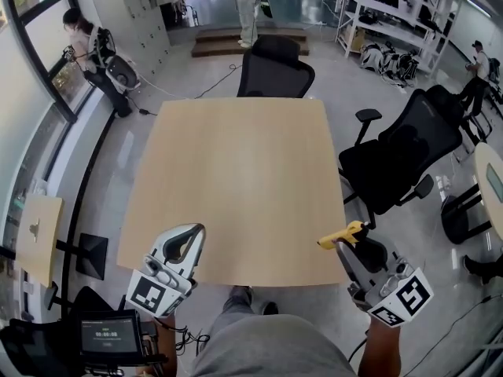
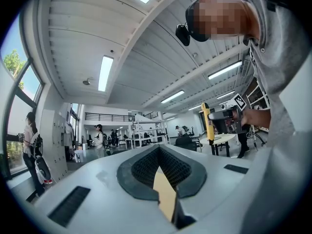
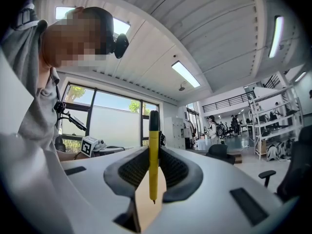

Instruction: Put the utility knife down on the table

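Fingers of the right gripper (image 3: 153, 167) pinched the slim yellow utility knife (image 3: 153, 150) at the pale wooden counter (image 1: 236, 179)'s right edge, while those of the left gripper (image 2: 158, 152) were pressed together, empty; released there, the knife might have dropped off

Hand-held gripper (image 2: 159, 160), jaws together, empty

In the head view the right gripper (image 1: 352, 247) covers the rear of the utility knife (image 1: 343, 235), its blade is too small to judge, and the frame edge apparently crops a side table (image 1: 489, 181).
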`<state>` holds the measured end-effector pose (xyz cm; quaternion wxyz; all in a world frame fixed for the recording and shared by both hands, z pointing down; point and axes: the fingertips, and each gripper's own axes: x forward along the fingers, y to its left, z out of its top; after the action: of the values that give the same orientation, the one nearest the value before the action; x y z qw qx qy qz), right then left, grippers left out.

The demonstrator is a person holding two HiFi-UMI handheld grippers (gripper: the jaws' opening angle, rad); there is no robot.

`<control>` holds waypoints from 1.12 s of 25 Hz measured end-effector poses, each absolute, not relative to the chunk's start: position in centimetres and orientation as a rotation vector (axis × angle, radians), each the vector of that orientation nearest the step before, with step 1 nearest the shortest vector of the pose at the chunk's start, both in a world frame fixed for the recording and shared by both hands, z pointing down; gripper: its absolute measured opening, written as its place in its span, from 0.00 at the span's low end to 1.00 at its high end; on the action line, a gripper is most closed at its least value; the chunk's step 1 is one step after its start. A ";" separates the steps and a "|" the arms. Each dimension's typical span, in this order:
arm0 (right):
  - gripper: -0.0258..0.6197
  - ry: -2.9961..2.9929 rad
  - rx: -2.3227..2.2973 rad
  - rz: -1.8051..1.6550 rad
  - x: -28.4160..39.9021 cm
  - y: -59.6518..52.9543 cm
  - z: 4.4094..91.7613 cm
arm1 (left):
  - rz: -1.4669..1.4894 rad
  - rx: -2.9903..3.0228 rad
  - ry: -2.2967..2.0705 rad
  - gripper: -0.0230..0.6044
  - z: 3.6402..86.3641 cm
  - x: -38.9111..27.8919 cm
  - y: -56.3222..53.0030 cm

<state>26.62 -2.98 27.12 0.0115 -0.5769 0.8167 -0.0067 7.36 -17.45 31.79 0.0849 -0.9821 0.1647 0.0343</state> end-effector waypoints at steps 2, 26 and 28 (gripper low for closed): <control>0.15 2.540 -1.810 -0.023 26.5 -4.4 27.2 | 0.110 -2.940 0.484 0.04 31.9 7.4 -18.8; 0.15 2.550 -1.778 -0.106 29.9 -15.2 27.8 | 0.089 -2.959 0.482 0.04 31.6 10.8 -28.8; 0.15 2.555 -1.774 -0.112 30.1 -16.7 28.0 | 0.091 -2.976 0.491 0.04 31.8 11.0 -29.9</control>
<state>30.08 -16.72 28.01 0.0145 -0.5699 0.8208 -0.0361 11.05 -29.88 31.78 0.0618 -0.9843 0.1623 0.0300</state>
